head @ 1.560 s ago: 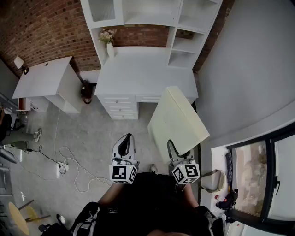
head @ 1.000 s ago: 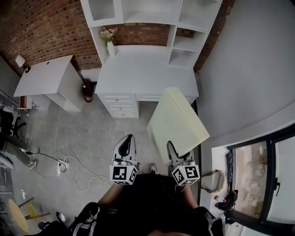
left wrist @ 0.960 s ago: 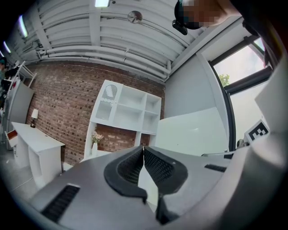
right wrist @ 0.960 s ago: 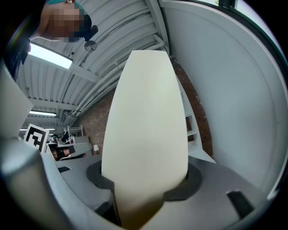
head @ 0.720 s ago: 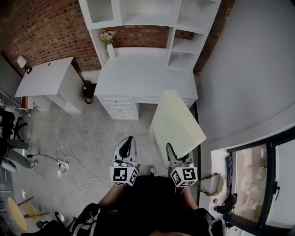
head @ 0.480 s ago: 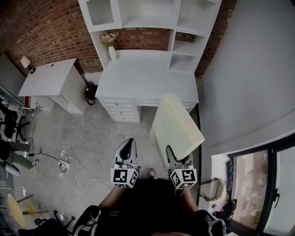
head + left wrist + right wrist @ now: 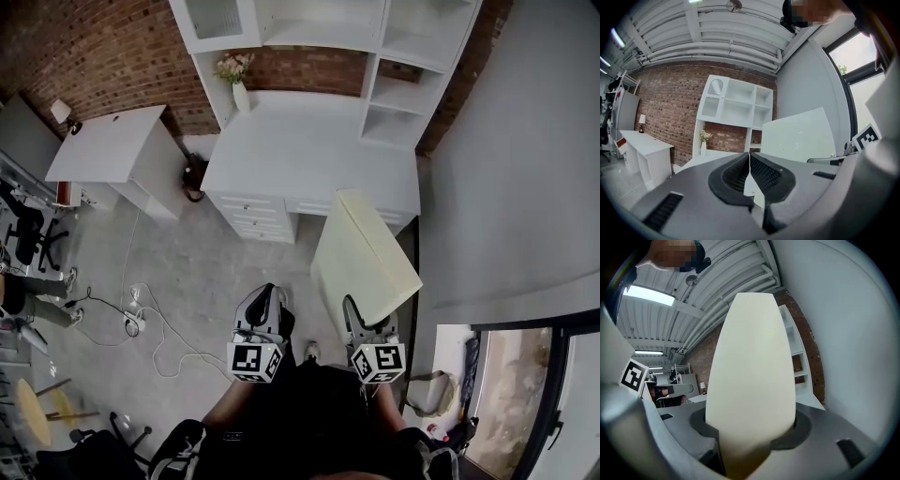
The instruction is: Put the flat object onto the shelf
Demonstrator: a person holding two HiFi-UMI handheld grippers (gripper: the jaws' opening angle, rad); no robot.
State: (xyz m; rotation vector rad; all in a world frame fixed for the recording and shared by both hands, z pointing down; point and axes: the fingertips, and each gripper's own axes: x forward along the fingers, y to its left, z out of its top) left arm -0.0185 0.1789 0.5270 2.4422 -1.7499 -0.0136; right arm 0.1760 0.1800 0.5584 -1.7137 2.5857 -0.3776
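A pale cream flat slab (image 7: 364, 262) juts forward from my right gripper (image 7: 361, 323), whose jaws are shut on its near edge. In the right gripper view the flat slab (image 7: 752, 366) fills the middle, wedged between both pads. My left gripper (image 7: 265, 309) is held beside it, shut and empty; in the left gripper view its pads (image 7: 761, 173) meet with nothing between them. The white shelf unit (image 7: 375, 47) stands ahead against the brick wall, above a white desk (image 7: 309, 155). In the left gripper view, the shelf unit (image 7: 736, 108) appears too, with the slab (image 7: 799, 136) to its right.
A vase of flowers (image 7: 238, 82) stands on the desk's back left corner. A second white desk (image 7: 112, 150) is at the left, with cables (image 7: 141, 319) on the grey floor. A grey wall (image 7: 506, 169) runs along the right, with a window (image 7: 539, 394) below it.
The view has shifted so the desk and shelf sit more to the right and lower. The slab stays held in my right gripper, both grippers keeping their places side by side.
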